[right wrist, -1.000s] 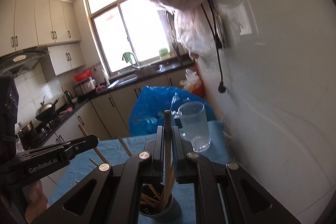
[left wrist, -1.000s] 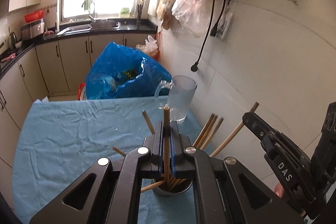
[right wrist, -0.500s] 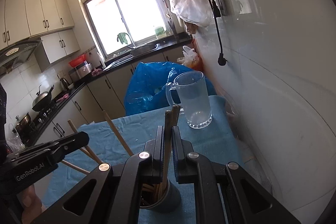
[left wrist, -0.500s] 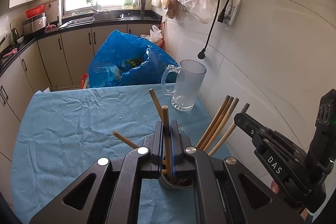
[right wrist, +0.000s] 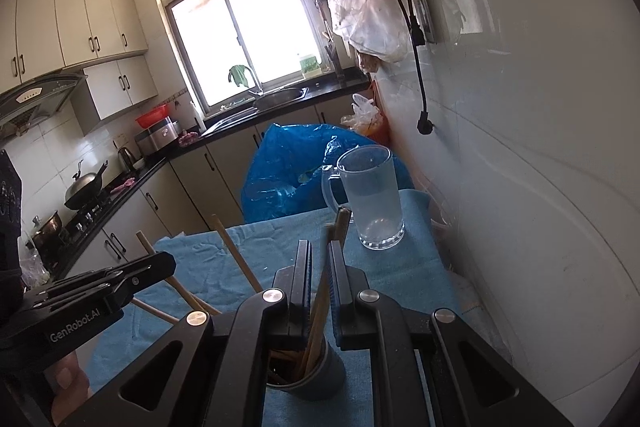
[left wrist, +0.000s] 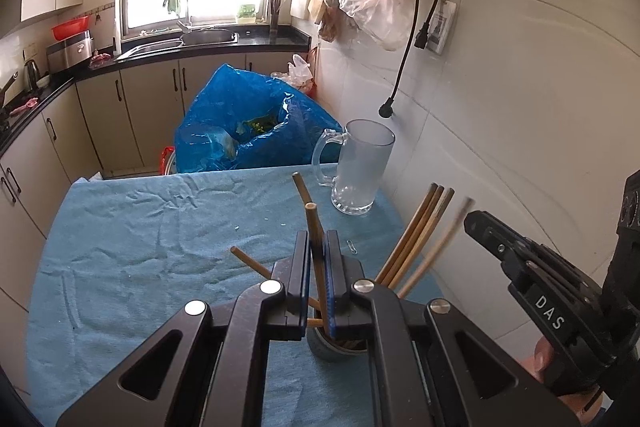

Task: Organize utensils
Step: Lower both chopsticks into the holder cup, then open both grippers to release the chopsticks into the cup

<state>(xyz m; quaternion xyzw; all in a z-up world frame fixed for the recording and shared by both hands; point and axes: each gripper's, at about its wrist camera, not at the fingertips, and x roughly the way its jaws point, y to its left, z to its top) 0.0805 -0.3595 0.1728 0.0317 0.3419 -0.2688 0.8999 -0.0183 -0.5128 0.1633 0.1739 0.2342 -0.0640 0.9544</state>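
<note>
A small grey cup on the blue cloth holds several wooden chopsticks that fan out of it. My left gripper is right above the cup, with one upright chopstick between its jaws, which stand slightly apart. In the right wrist view the cup sits just under my right gripper. Its jaws stand a little apart, and chopsticks lean loose in the gap. Each gripper shows at the edge of the other's view.
A clear glass mug stands at the table's far right corner near the tiled wall. A blue plastic bag sits beyond the far edge. The blue cloth covers the table. A loose plug hangs by the wall.
Both grippers have risen and tilted down over the cup. The right jaws have parted, and the chopstick they held now leans in the cup. The left jaws have eased apart slightly.
</note>
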